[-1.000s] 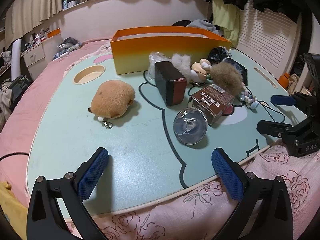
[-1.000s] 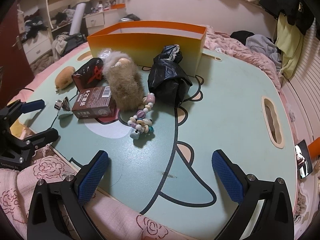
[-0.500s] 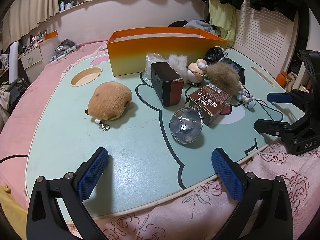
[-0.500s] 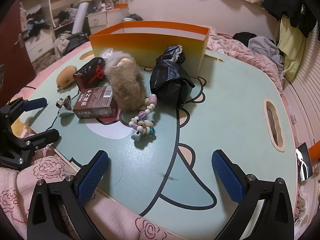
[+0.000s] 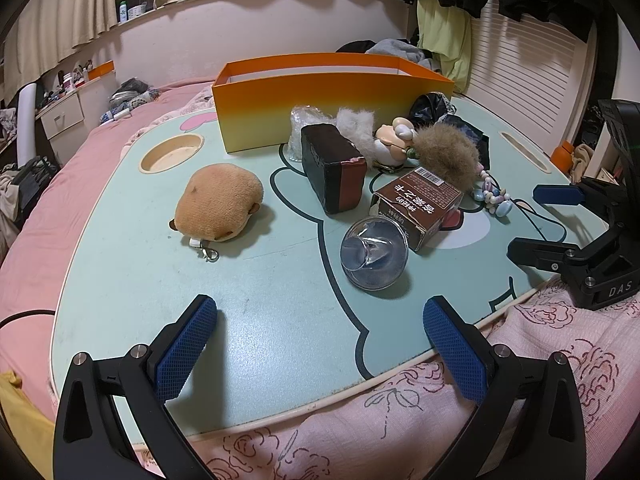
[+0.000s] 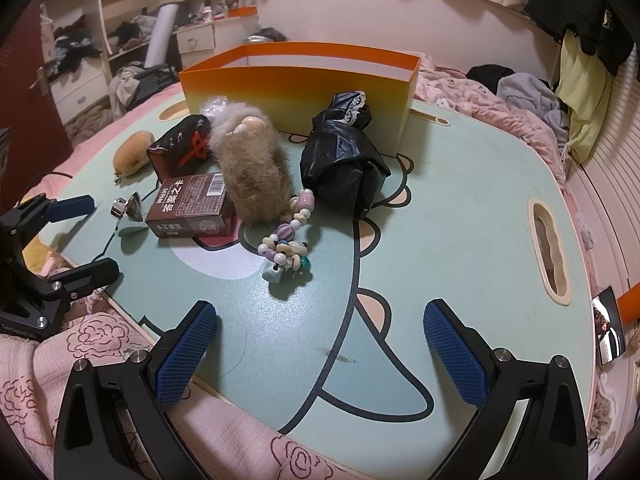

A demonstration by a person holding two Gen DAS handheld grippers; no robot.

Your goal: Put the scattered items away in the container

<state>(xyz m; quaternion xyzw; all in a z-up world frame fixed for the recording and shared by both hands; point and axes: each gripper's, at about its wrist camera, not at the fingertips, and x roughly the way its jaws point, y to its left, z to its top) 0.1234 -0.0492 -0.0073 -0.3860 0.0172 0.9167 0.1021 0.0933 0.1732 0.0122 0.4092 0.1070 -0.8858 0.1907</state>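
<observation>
Both grippers empty with jaws spread wide, left gripper [image 5: 320, 332] and right gripper [image 6: 320, 332] low over the mint table's [image 5: 140, 272] near edge, orange container [image 5: 320, 98] at 12 o'clock, brown plush [image 5: 220, 208] at 10 o'clock, glass dish [image 5: 374, 252] beside brown box [image 5: 420, 204], bead string [image 6: 286, 236], black bag [image 6: 344, 160] touching container.

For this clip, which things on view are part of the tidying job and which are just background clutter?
Part of the job:
orange box
tan plush
dark red pouch
brown carton
clear glass
furry doll
bead string
black bag

Just lying about:
clothes heap
white drawers
hanging garments
</observation>
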